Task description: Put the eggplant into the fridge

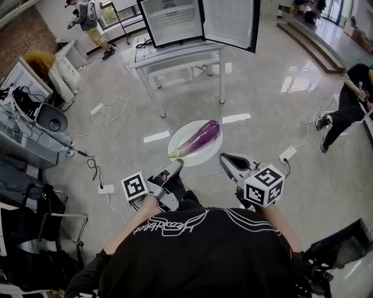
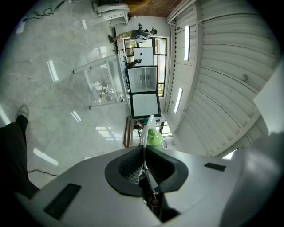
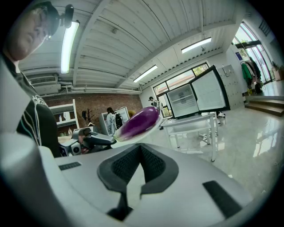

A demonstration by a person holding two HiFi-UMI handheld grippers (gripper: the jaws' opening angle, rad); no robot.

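A purple eggplant (image 1: 201,138) with a green stem lies on a white plate (image 1: 185,131) held in the air in front of me. My left gripper (image 1: 175,167) is shut on the plate's near-left rim. My right gripper (image 1: 226,160) is shut on its near-right rim. In the left gripper view the plate (image 2: 147,127) shows edge-on between the jaws, with the green stem (image 2: 154,137) behind it. The right gripper view has the eggplant (image 3: 138,123) just beyond the jaws. Ahead, the fridge (image 1: 175,20) stands on a white table (image 1: 175,55) with its door (image 1: 230,23) swung open.
Cables and power strips (image 1: 96,109) lie across the glossy floor. A desk with equipment (image 1: 29,116) is at the left. A person (image 1: 349,99) sits at the right, another (image 1: 90,17) stands at the back left. Steps (image 1: 315,35) rise at the back right.
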